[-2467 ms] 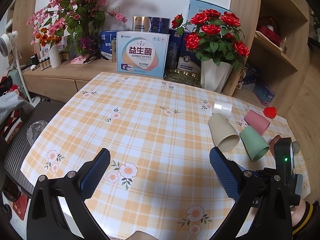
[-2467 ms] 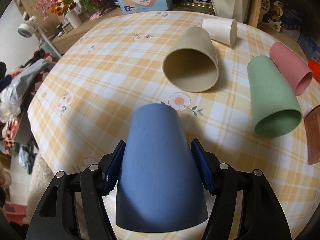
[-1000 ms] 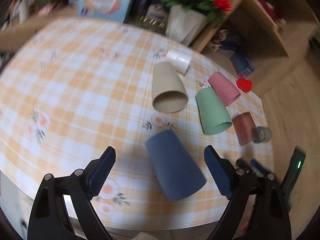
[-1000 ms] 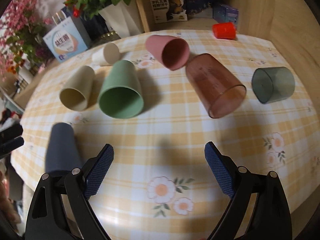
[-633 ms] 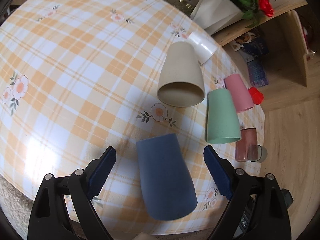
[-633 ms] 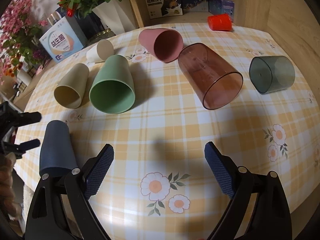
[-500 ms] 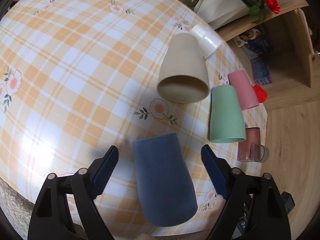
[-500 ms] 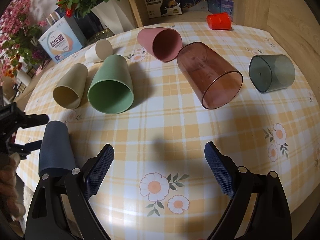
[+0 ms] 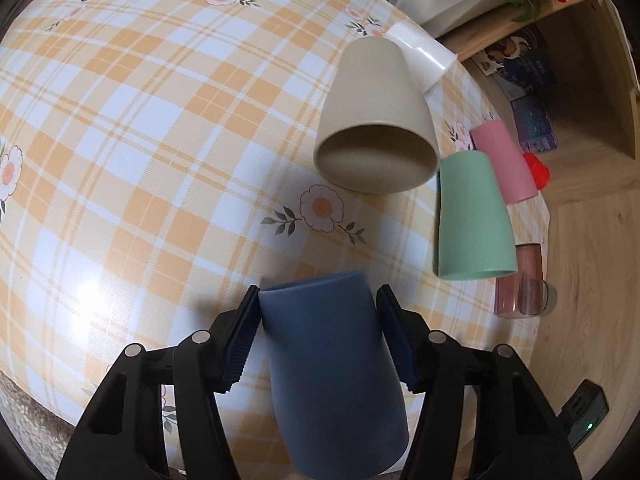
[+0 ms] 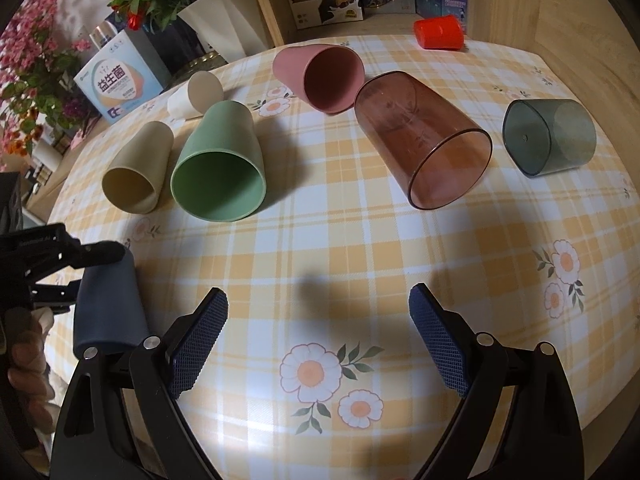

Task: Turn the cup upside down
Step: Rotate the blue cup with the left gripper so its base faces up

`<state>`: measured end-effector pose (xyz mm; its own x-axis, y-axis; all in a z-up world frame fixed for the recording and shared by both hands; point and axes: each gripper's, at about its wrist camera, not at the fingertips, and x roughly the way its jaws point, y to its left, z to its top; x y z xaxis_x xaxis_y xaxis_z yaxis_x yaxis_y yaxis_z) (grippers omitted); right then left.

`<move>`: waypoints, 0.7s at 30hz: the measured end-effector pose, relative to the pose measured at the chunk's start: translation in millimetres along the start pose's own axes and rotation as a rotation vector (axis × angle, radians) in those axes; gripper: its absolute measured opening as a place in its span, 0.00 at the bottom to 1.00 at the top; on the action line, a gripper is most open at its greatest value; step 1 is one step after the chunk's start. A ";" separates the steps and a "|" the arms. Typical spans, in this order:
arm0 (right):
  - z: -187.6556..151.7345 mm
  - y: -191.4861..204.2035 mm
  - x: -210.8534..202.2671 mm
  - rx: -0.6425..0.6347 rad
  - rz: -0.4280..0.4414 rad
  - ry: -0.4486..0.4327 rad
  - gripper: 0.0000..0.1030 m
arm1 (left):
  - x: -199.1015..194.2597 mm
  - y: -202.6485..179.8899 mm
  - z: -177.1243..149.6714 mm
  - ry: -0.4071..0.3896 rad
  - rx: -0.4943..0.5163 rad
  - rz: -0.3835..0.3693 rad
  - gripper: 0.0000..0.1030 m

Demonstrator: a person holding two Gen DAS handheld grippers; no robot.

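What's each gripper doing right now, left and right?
Left gripper: closed on the blue cup.
Right gripper: open, holding nothing.

Round table point(image 10: 320, 240) under an orange-and-white plaid cloth with daisies. Lying on their sides across the far half: beige cup point(image 10: 138, 168), green cup point(image 10: 220, 168), small white cup point(image 10: 196, 94), pink cup point(image 10: 320, 78), translucent brown tumbler point(image 10: 420, 136), smoky grey tumbler point(image 10: 548, 142), red cup point(image 10: 438, 32). Near left edge: blue cup point(image 10: 106, 304).

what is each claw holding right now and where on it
Left claw grips the blue cup across its side walls near the closed base. Right claw is open, holding nothing.
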<state>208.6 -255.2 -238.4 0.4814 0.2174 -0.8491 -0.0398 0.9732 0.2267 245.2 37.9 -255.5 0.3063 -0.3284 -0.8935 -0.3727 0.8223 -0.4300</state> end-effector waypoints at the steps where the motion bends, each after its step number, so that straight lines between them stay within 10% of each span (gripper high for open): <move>1: 0.3 -0.1 -1.1 0.001 -0.004 -0.005 0.86 | -1.3 -1.2 -1.1 -0.005 0.011 -0.004 0.54; 21: -0.9 8.2 -4.5 0.014 -0.006 -0.020 0.86 | -99.5 84.0 -16.1 -0.295 0.112 -0.011 0.52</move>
<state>205.3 -248.1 -233.2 0.4990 0.2099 -0.8408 -0.0250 0.9733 0.2282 169.3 132.2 -204.8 0.5563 -0.2019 -0.8061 -0.2741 0.8712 -0.4073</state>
